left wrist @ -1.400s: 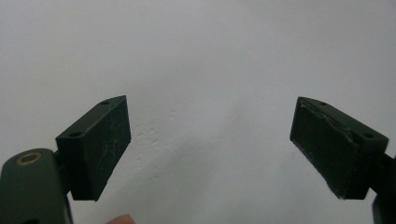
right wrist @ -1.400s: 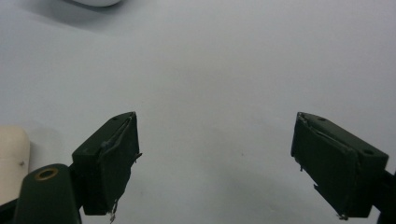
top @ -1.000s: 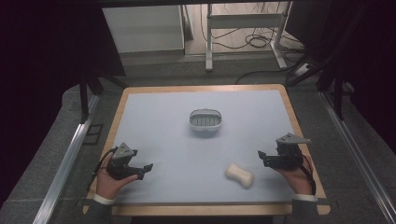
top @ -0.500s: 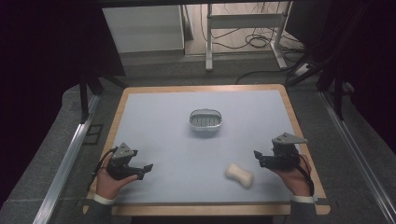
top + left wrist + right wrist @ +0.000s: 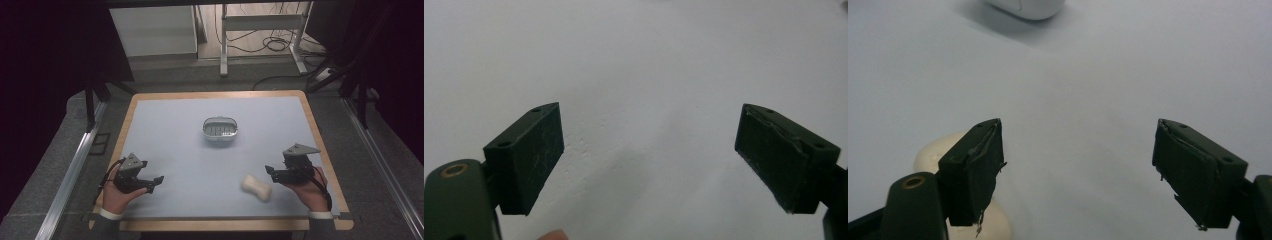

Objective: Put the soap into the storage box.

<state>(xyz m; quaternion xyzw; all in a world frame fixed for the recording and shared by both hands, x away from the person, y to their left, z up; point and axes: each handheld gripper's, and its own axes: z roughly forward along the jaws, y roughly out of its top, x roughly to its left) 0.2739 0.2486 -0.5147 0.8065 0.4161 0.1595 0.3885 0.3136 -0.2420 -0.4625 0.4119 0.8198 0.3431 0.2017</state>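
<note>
The right gripper (image 5: pixel 270 172) hangs just beside the cream, bone-shaped soap bar (image 5: pixel 257 187), which lies flat on the pale blue table top (image 5: pixel 175 130), near the front edge and well in front of the small white oval dish with a slotted floor (image 5: pixel 220 131). The jaws have just been closing a little, yet they stand wide apart with nothing between them. From the right gripper view the cream bar (image 5: pixel 943 150) sits behind and under one jaw, off to the outside of the gap, and bare table shows between the pads (image 5: pixel 1198 175). I cannot tell whether that jaw touches the bar. The dish (image 5: pixel 1028 7) peeks in at the top edge of that view, well apart from the gripper.

Relative to the bar, the dish is farther from the person and slightly to the left, alone near the middle of the table. The left gripper (image 5: pixel 155 181) is far to the left of the bar, low over the table near the front edge, held in the person's left hand (image 5: pixel 117 192). Its jaws gape too: the left gripper view shows both pads (image 5: pixel 531 155) spread wide over bare table, holding nothing. The right hand (image 5: pixel 310 187) grips its tool just right of the bar.
</note>
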